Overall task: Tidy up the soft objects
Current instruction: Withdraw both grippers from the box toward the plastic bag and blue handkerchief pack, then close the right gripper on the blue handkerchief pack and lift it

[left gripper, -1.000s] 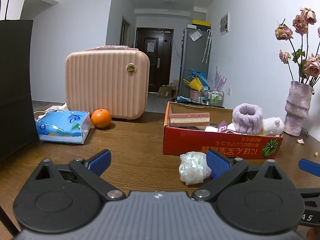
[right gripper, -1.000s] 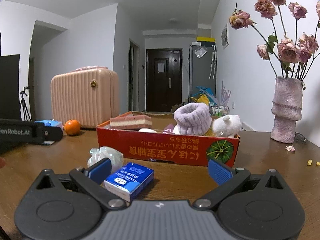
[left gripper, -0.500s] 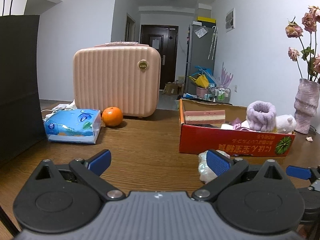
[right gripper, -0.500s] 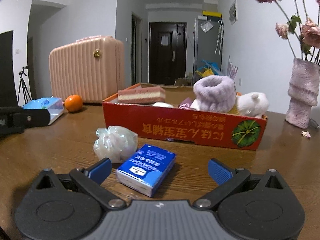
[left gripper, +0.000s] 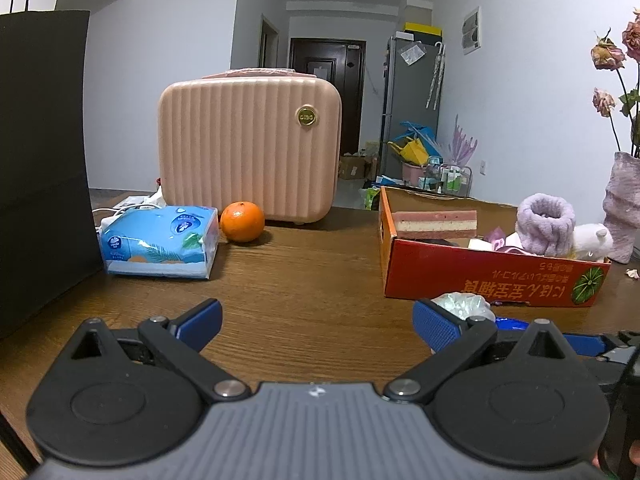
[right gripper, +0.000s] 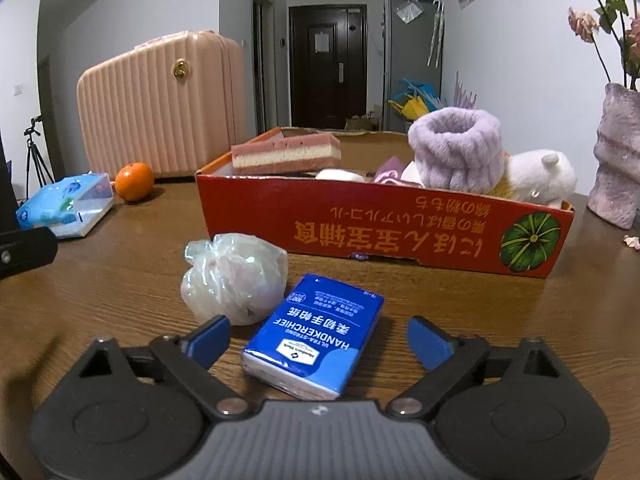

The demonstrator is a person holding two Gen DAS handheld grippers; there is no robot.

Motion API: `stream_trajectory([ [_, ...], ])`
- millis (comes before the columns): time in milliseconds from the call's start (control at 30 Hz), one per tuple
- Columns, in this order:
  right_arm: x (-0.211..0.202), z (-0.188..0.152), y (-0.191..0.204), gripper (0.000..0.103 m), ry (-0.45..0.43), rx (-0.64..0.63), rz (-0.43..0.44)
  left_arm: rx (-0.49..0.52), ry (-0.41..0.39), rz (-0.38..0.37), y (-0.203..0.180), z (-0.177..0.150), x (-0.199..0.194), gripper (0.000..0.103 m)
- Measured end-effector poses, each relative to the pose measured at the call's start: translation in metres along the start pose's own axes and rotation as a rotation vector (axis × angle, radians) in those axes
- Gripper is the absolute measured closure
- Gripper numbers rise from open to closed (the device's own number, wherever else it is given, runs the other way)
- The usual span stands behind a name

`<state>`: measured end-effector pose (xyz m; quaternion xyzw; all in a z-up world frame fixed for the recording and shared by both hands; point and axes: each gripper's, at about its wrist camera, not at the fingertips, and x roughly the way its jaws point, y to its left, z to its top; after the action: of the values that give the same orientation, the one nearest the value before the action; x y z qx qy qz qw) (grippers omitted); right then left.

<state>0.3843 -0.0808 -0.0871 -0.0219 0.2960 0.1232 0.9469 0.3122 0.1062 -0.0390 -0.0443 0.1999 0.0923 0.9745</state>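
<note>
One blue handkerchief pack [right gripper: 314, 336], flat, between closing right hand-held gripper [right gripper: 318, 338] pads, untouched, left gaping empty.

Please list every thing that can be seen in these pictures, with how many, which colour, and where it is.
handkerchief pack: one, blue, on table between right gripper's jaws, untouched
plastic bag bundle: one, whitish, left of pack
box: one, red, behind them
sponge: one, pink-cream, in box
fluffy band: one, lilac, in box
plush toy: one, white, in box
tissue pack: one, light blue, left
orange: one
case: one, pink, behind
vase: one, right
table: brown wood
left gripper: open
right gripper: open, jaws closing
</note>
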Motion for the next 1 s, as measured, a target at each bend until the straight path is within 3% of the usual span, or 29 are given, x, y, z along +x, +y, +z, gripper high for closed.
stream_trajectory([
  [333,0.008,0.002,-0.004,0.028,0.037,0.026,0.012,0.023,0.005,-0.002,-0.006,-0.004,0.001,0.000],
  [400,0.008,0.002,-0.003,0.038,0.038,0.022,0.012,0.024,0.008,-0.003,-0.006,-0.005,0.002,0.000],
  [500,0.009,0.001,-0.003,0.043,0.047,0.023,0.017,0.027,0.008,-0.003,-0.006,-0.005,0.002,0.000],
  [1000,-0.003,0.001,-0.007,0.051,-0.021,0.025,0.038,0.028,0.011,0.002,-0.008,-0.006,0.003,0.000],
])
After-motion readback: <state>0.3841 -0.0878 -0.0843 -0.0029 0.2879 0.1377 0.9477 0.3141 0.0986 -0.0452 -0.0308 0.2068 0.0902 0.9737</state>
